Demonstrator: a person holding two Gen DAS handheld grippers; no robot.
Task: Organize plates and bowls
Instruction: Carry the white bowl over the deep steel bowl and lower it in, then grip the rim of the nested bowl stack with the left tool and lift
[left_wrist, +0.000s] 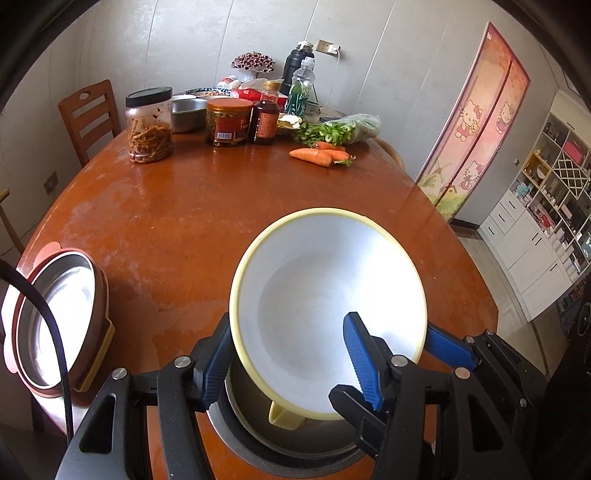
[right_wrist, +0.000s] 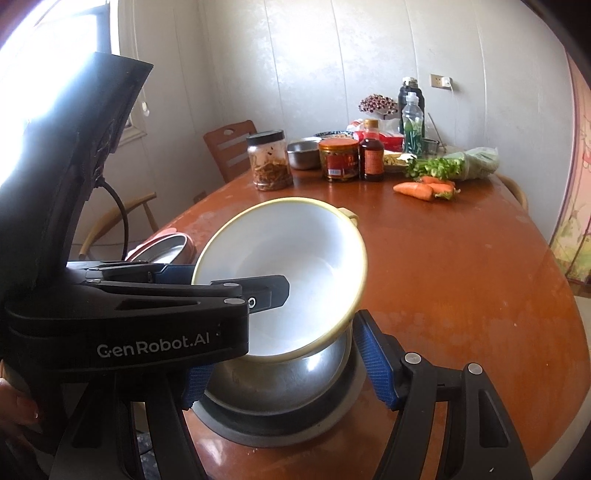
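Note:
A white bowl (left_wrist: 325, 288) with a yellow rim and small lug handles hangs tilted above the table. My left gripper (left_wrist: 288, 317) is shut on its near wall, one blue pad outside and one inside. In the right wrist view the left gripper (right_wrist: 236, 280) reaches in from the left onto the white bowl (right_wrist: 295, 258). Right under it is a steel bowl (right_wrist: 280, 380) in a dark grey shell. My right gripper (right_wrist: 284, 339) is shut on it, a blue pad against each side of its rim. The steel bowl (left_wrist: 251, 421) shows below the white one, with one of the right gripper's fingers (left_wrist: 447, 347) beside it.
A stack of pink-rimmed steel dishes (left_wrist: 55, 314) lies at the left edge of the round wooden table (left_wrist: 184, 221). Jars (left_wrist: 149, 125), bottles, carrots (left_wrist: 317, 155) and greens crowd the far end. A wooden chair (left_wrist: 92, 114) stands behind, and a black cable (left_wrist: 48, 314) crosses the left side.

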